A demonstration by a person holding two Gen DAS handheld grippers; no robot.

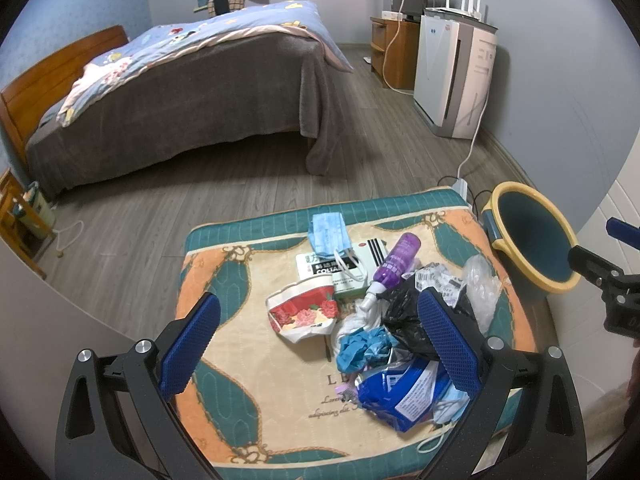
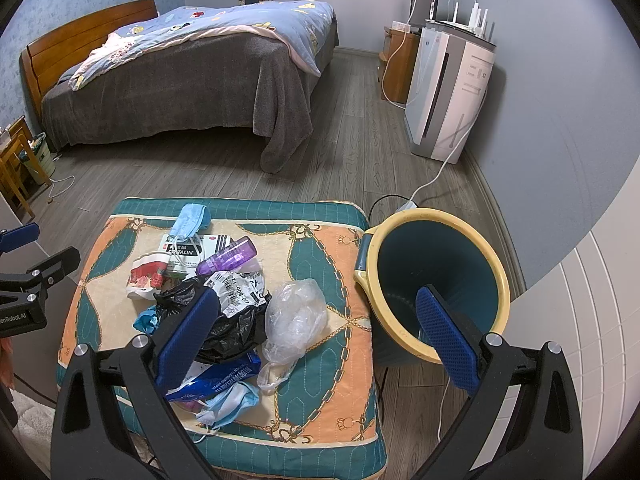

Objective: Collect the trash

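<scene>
A pile of trash lies on a patterned cushion (image 1: 224, 360): a red flowered paper cup (image 1: 302, 312), a purple bottle (image 1: 396, 262), a blue face mask (image 1: 328, 232), a medicine box (image 1: 340, 266), a black bag (image 1: 404, 320), a clear plastic bag (image 2: 294, 318) and a blue wrapper (image 1: 404, 396). My left gripper (image 1: 318, 340) is open and empty above the pile. My right gripper (image 2: 316, 328) is open and empty, spanning from the black bag (image 2: 228, 332) to the bin. The yellow-rimmed blue bin (image 2: 436, 276) stands right of the cushion (image 2: 332, 420).
A bed (image 1: 180, 96) with a grey cover stands across the wooden floor. A white air purifier (image 1: 452, 76) and a wooden cabinet (image 1: 390, 52) line the right wall. A white cable (image 2: 436, 172) runs on the floor behind the bin. A bedside table (image 1: 16, 224) is at left.
</scene>
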